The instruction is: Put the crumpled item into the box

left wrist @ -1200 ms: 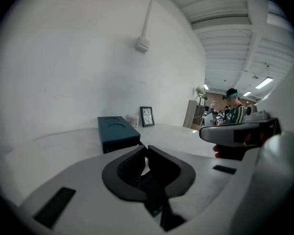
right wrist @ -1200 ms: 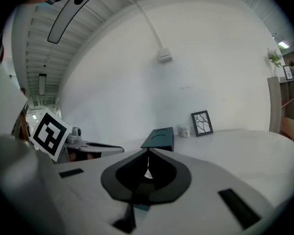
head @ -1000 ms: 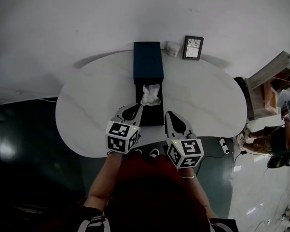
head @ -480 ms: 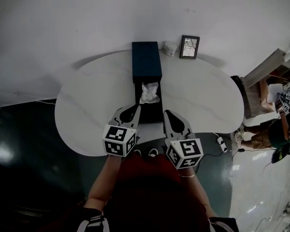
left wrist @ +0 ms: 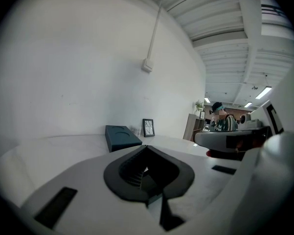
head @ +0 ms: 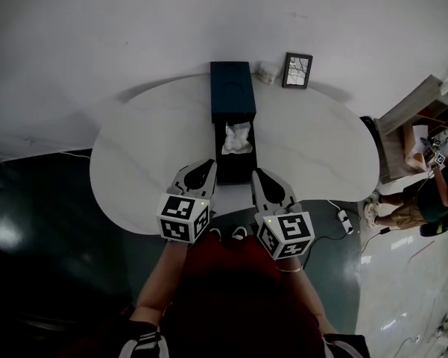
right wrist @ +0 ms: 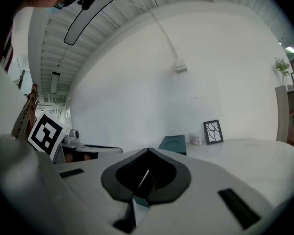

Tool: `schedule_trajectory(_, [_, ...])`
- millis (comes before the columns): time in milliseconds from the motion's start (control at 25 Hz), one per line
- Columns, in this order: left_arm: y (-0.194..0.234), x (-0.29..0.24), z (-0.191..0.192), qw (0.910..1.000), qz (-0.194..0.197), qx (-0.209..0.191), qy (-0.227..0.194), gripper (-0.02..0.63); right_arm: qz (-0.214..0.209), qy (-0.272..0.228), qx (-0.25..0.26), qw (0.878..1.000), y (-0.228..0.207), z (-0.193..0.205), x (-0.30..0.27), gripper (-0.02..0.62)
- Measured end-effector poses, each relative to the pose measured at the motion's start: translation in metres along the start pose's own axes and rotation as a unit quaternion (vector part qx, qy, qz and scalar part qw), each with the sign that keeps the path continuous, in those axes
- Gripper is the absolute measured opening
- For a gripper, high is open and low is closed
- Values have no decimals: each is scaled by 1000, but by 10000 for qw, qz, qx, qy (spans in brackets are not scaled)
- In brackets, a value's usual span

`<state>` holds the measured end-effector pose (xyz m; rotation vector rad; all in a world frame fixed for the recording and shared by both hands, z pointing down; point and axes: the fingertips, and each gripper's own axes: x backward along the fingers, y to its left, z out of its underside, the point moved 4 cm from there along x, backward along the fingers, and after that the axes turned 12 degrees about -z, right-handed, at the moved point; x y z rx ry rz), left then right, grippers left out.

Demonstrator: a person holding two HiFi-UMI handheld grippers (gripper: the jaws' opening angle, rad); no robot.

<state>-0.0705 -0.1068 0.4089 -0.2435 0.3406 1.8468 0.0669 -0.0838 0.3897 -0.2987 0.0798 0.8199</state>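
A dark blue box [head: 235, 166] stands open in the middle of the white oval table [head: 142, 155]. The crumpled white item [head: 237, 138] lies inside it. The box's lid [head: 232, 88] rests just behind it and also shows in the left gripper view [left wrist: 122, 136] and the right gripper view [right wrist: 173, 143]. My left gripper [head: 206, 165] is shut and empty at the box's near left corner. My right gripper [head: 259, 174] is shut and empty at its near right corner. Both pairs of jaws are closed together in their own views, left gripper [left wrist: 146, 149] and right gripper [right wrist: 147, 151].
A black picture frame [head: 297, 71] and a small white cup [head: 267, 71] stand at the table's far edge by the wall. A power strip [head: 344, 224] lies on the floor at the right. A wooden shelf unit [head: 421, 118] and another person [head: 425, 207] are further right.
Both grippers have drawn back a little from the box toward the table's near edge. The crumpled item stays in the box.
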Motion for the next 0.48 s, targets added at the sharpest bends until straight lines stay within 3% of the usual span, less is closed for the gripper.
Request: schedule_trajectory(480, [10, 31, 8, 9999, -4, 137, 15, 23, 18, -20, 46, 10000, 27, 4, 8, 14])
